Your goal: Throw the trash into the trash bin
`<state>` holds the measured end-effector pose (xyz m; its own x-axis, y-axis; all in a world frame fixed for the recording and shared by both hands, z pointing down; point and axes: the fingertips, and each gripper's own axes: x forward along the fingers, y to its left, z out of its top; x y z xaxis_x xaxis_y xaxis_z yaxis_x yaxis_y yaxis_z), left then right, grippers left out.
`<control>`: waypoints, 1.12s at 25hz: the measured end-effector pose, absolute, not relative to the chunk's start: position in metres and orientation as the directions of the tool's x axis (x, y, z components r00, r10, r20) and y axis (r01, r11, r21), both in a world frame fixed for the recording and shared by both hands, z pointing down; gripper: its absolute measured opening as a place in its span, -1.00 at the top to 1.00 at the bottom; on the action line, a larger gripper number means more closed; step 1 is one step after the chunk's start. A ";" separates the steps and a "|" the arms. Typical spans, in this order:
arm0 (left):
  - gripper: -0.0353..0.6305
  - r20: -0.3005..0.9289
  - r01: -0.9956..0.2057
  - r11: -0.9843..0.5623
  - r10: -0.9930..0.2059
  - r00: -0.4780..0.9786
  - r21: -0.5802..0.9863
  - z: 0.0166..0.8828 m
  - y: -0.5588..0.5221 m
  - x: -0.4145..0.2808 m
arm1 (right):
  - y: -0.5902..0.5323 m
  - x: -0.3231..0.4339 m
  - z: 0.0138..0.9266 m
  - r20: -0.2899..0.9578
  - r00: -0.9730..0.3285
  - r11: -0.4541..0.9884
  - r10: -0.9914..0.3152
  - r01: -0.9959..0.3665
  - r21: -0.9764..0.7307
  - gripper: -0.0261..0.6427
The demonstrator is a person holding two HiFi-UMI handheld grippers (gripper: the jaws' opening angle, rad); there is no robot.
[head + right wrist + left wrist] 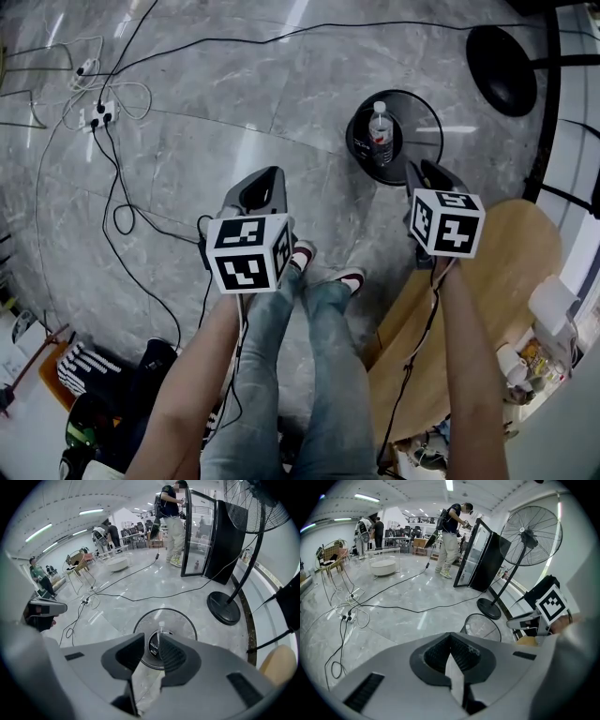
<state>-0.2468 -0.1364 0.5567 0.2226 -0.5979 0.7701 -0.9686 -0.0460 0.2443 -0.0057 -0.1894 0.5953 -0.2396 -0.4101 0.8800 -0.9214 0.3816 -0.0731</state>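
A round wire trash bin [424, 111] with a dark base stands on the grey marble floor. A clear plastic bottle [380, 129] with a red-and-dark label is upright inside it. My right gripper [424, 172] hangs just above the bin's near rim, pointing steeply down. In the right gripper view its jaws stand apart with nothing between the pads, and the bin [187, 623] and the bottle [161, 629] show through the gap. My left gripper [265, 180] is off to the left of the bin, above bare floor, its jaws closed together and empty.
A fan's black base [502, 56] sits beyond the bin. A round wooden table [511, 272] is at the right, cluttered at its far edge. Cables and a power strip [98, 114] lie on the floor at the left. A glass-door fridge [211, 531] and people stand farther off.
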 end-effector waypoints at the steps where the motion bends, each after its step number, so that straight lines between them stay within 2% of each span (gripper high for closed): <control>1: 0.85 0.770 -0.969 -0.050 -0.598 0.224 0.244 0.556 -0.137 -0.246 | -0.189 -0.005 0.594 0.880 -0.240 0.380 -0.410 -0.922 -0.075 0.61; 9: 0.85 0.763 -0.967 -0.097 -0.598 0.245 0.234 0.532 -0.137 -0.239 | -0.182 0.001 0.564 0.864 -0.244 0.344 -0.440 -0.935 -0.089 0.62; 14: 0.85 0.750 -0.956 -0.176 -0.593 0.292 0.233 0.478 -0.137 -0.230 | -0.172 0.013 0.494 0.834 -0.238 0.272 -0.497 -0.956 -0.110 0.62; 17: 0.85 0.712 -0.941 -0.245 -0.616 0.338 0.235 0.430 -0.153 -0.223 | -0.165 0.027 0.436 0.787 -0.211 0.170 -0.579 -0.976 -0.136 0.62; 20: 0.85 0.667 -0.921 -0.304 -0.637 0.387 0.243 0.370 -0.163 -0.213 | -0.144 0.042 0.372 0.736 -0.153 0.038 -0.660 -0.984 -0.172 0.75; 24: 0.85 0.595 -0.888 -0.400 -0.665 0.452 0.227 0.275 -0.164 -0.202 | -0.102 0.055 0.287 0.679 -0.069 -0.110 -0.731 -0.970 -0.217 0.75; 26: 0.85 0.552 -0.869 -0.441 -0.677 0.486 0.224 0.228 -0.157 -0.196 | -0.078 0.061 0.245 0.649 -0.024 -0.163 -0.760 -0.960 -0.226 0.89; 28: 0.85 0.514 -0.853 -0.469 -0.686 0.515 0.229 0.188 -0.150 -0.191 | -0.059 0.070 0.202 0.609 0.027 -0.205 -0.793 -0.953 -0.224 0.90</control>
<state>-0.1914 -0.1496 0.1878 0.5153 -0.6856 0.5142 -0.8529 -0.4693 0.2289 0.0701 -0.0592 0.2024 0.0271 -0.7928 0.6088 -0.9529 -0.2045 -0.2240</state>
